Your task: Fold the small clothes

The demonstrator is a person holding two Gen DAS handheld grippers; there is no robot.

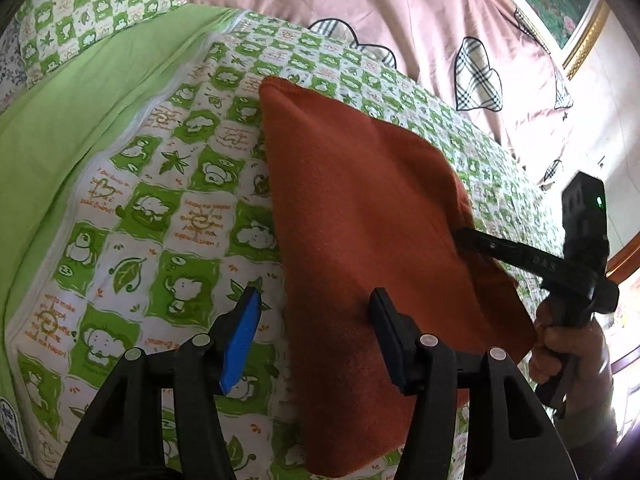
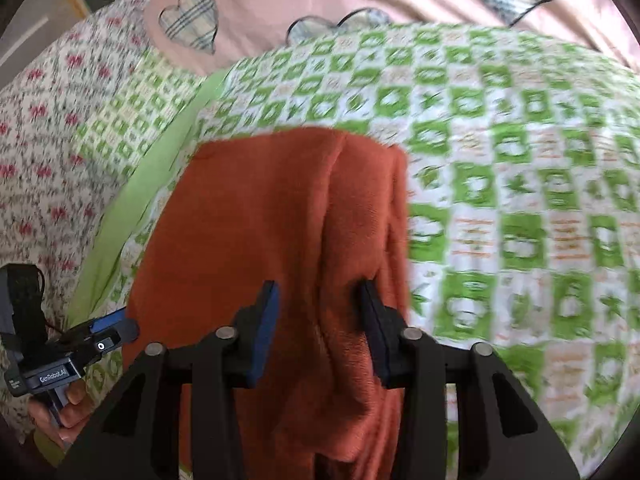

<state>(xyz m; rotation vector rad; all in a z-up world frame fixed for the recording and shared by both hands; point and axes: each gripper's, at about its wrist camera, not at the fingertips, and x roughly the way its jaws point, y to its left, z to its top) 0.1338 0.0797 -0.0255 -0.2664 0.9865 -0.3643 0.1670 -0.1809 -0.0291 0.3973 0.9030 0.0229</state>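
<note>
The left gripper is spread wide, one finger on the soft orange-brown folded cloth. The right gripper is also spread, over the cloth's lumpy fold. The cloth is laid mid-frame on the green-and-white checked bedsheet, below a pink quilt.

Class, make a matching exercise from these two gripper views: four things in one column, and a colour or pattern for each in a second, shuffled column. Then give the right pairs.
Things:
1. cloth
2. bedsheet
3. quilt
4. left gripper pad

Colours:
A. pink with plaid hearts
B. blue
C. rust orange
D. green and white checks

Pairs: 1-C, 2-D, 3-A, 4-B
</note>
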